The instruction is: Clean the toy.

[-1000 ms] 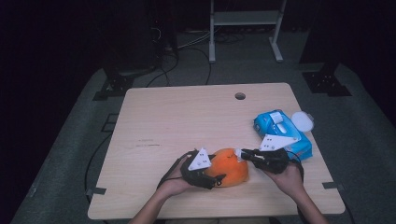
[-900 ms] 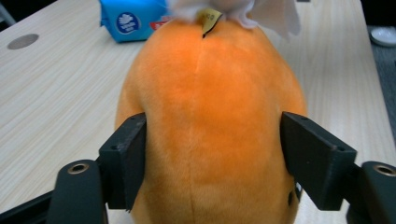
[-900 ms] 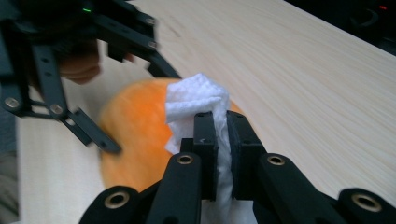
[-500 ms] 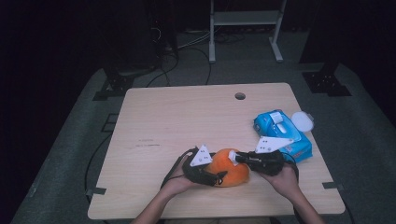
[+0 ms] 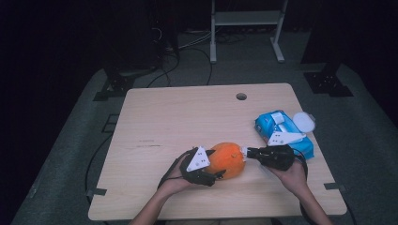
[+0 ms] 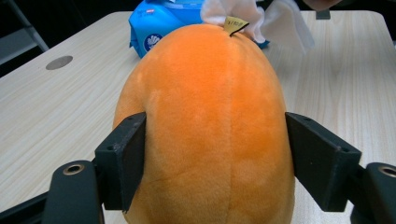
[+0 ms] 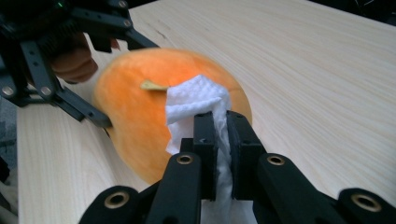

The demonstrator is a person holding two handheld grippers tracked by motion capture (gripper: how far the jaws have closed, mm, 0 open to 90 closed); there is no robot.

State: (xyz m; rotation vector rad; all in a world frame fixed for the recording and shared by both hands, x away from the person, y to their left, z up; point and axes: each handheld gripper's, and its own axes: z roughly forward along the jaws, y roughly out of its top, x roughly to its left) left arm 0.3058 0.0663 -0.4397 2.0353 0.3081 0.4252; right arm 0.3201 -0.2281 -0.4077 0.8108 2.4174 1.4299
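Left gripper (image 5: pixel 217 174) is bracketing the orange plush fruit (image 5: pixel 227 160) at the table's (image 5: pixel 187 117) near edge — its jaws have just been opening, pads still touching the sides. Right gripper (image 7: pixel 223 128) is clamping a white wipe (image 7: pixel 198 100) against the fruit's top. Wiping looks underway, most of the surface probably still to cover. Blue wipes pack (image 5: pixel 277 129) is sitting just beyond it.

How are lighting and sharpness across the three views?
High view: table lit, surroundings nearly black, detail soft. Left gripper view: orange plush toy sharp and evenly lit. Right gripper view: toy slightly blurred, white wipe bright yet textured.
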